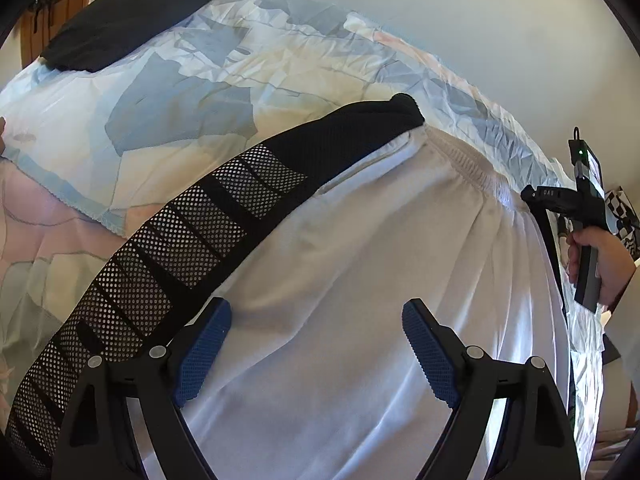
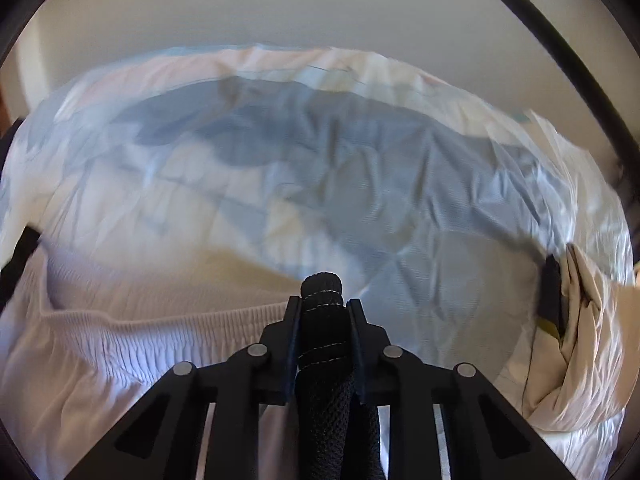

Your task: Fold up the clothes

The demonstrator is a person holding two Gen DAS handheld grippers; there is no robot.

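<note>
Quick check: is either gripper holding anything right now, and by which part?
The right gripper is shut on the black mesh side strip at the waistband corner of the white shorts. The left gripper is open above the shorts, holding nothing.

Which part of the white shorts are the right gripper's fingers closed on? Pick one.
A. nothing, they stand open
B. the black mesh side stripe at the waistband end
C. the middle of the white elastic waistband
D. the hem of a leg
B: in the right wrist view the right gripper has its fingers pressed on the rolled black mesh stripe of the white shorts, beside the gathered waistband.
</note>
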